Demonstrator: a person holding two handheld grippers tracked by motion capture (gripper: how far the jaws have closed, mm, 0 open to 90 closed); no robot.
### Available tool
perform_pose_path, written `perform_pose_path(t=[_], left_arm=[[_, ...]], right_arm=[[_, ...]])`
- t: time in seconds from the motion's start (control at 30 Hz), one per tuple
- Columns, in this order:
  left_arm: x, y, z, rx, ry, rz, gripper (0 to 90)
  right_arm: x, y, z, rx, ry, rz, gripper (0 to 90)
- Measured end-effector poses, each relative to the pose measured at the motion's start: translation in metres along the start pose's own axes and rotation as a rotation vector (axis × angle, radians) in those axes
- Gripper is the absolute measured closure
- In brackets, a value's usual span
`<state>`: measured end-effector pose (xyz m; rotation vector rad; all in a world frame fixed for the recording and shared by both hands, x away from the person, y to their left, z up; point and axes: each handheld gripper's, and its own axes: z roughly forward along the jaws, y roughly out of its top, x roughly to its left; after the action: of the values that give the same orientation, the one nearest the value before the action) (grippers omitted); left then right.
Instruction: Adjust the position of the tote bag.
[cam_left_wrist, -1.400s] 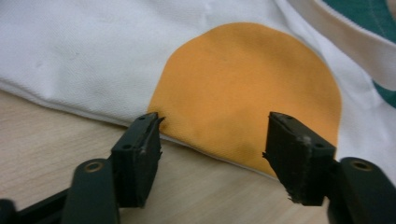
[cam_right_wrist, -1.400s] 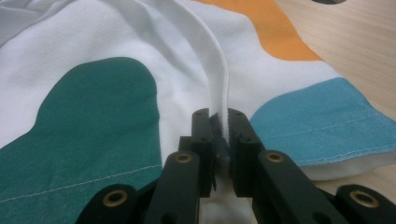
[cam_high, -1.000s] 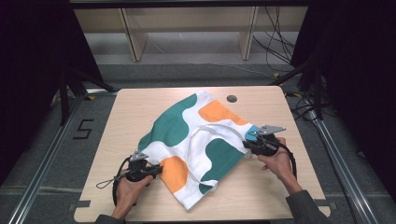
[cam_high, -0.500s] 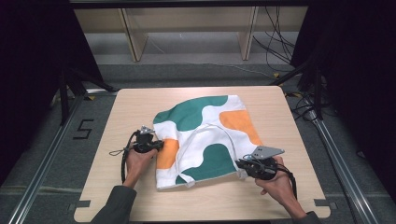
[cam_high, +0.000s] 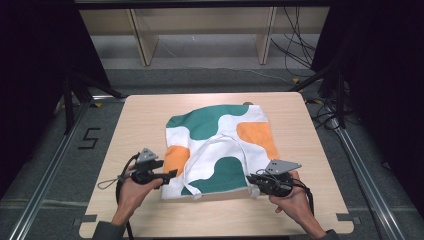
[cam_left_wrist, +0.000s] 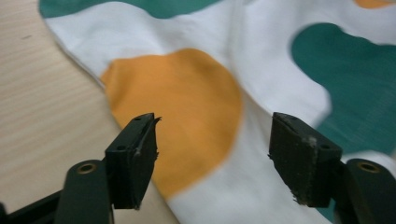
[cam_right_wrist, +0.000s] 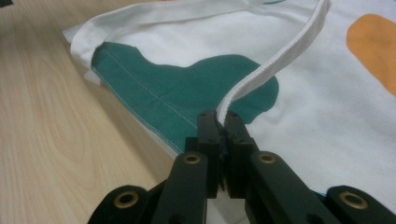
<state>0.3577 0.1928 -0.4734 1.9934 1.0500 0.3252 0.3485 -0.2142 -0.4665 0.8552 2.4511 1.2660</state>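
Observation:
A white tote bag (cam_high: 220, 132) with green and orange patches lies flat on the wooden table (cam_high: 145, 115), its opening toward me. My left gripper (cam_high: 169, 174) stands open at the bag's near left corner. In the left gripper view its jaws (cam_left_wrist: 212, 135) straddle the orange patch (cam_left_wrist: 187, 107) without closing on the cloth. My right gripper (cam_high: 253, 181) is at the bag's near right corner. In the right gripper view it (cam_right_wrist: 223, 119) is shut on the white strap (cam_right_wrist: 280, 56), which loops back over the green patch (cam_right_wrist: 187, 88).
A small dark round thing (cam_high: 247, 103) peeks out at the bag's far edge. Bare wood surrounds the bag on all sides. Metal rails (cam_high: 50, 170) flank the table, a wooden frame (cam_high: 145, 45) stands behind it, and cables (cam_high: 300, 50) run at the far right.
The bag has swung from lying diagonal to lying square and flatter. My left gripper drew back toward me along the bag's left edge. The right gripper stayed on the strap.

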Motion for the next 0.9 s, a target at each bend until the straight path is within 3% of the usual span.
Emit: perform_pose_path(t=[0.1, 0.13, 0.17, 0.2, 0.27, 0.33, 0.37, 0.47, 0.53, 0.6, 0.63, 0.67, 0.7, 0.77, 0.8, 0.83, 0.9], left_arm=[[-0.011, -0.014, -0.006, 0.005, -0.022, 0.012, 28.5], [-0.015, -0.019, -0.008, 0.021, -0.038, 0.021, 27.0], [-0.018, -0.025, -0.008, 0.030, -0.037, 0.035, 25.2], [-0.023, -0.032, -0.008, 0.067, -0.037, 0.062, 24.2], [-0.026, -0.038, -0.007, 0.096, -0.022, 0.107, 23.4], [-0.027, -0.040, -0.006, 0.102, -0.009, 0.115, 23.3], [-0.025, -0.042, -0.003, 0.131, 0.021, 0.159, 23.3], [-0.024, -0.044, 0.004, 0.156, 0.055, 0.151, 23.8], [-0.023, -0.042, 0.005, 0.161, 0.073, 0.170, 26.3], [-0.021, -0.040, 0.011, 0.135, 0.090, 0.137, 25.7], [-0.021, -0.039, 0.014, 0.096, 0.092, 0.124, 30.1], [-0.021, -0.039, 0.014, 0.096, 0.092, 0.124, 35.2], [-0.020, -0.037, 0.012, 0.082, 0.078, 0.145, 35.2], [-0.021, -0.035, 0.012, 0.039, 0.049, 0.146, 49.6], [-0.020, -0.033, 0.011, 0.031, 0.039, 0.174, 57.0], [-0.020, -0.031, 0.013, 0.020, 0.036, 0.152, 61.7], [-0.017, -0.024, 0.012, 0.009, 0.017, 0.148, 70.7]], right_arm=[[0.002, 0.002, -0.001, -0.001, -0.002, 0.023, 88.3], [-0.001, 0.004, -0.001, -0.029, -0.020, -0.015, 88.3], [-0.002, 0.008, -0.003, -0.034, -0.030, -0.020, 88.4], [0.000, 0.010, -0.003, -0.032, -0.023, 0.005, 88.4], [-0.004, 0.012, -0.002, -0.052, -0.036, -0.011, 88.4], [-0.005, 0.013, -0.002, -0.048, -0.025, -0.013, 88.4], [-0.007, 0.015, -0.004, -0.051, -0.026, -0.003, 88.4], [-0.007, 0.016, -0.005, -0.058, -0.016, 0.002, 88.4], [-0.007, 0.016, -0.005, -0.057, -0.013, -0.002, 88.4], [-0.007, 0.016, -0.005, -0.051, -0.025, 0.004, 88.4], [-0.007, 0.016, -0.004, -0.054, -0.017, 0.005, 88.4], [-0.007, 0.016, -0.004, -0.054, -0.017, 0.005, 88.4], [-0.007, 0.016, -0.005, -0.056, -0.021, 0.000, 88.4], [-0.008, 0.015, -0.005, -0.053, -0.013, 0.000, 88.4], [-0.008, 0.014, -0.004, -0.067, -0.023, 0.004, 88.3], [-0.010, 0.014, -0.004, -0.062, -0.021, -0.018, 88.1], [-0.009, 0.012, -0.005, -0.043, -0.011, 0.021, 87.7]])
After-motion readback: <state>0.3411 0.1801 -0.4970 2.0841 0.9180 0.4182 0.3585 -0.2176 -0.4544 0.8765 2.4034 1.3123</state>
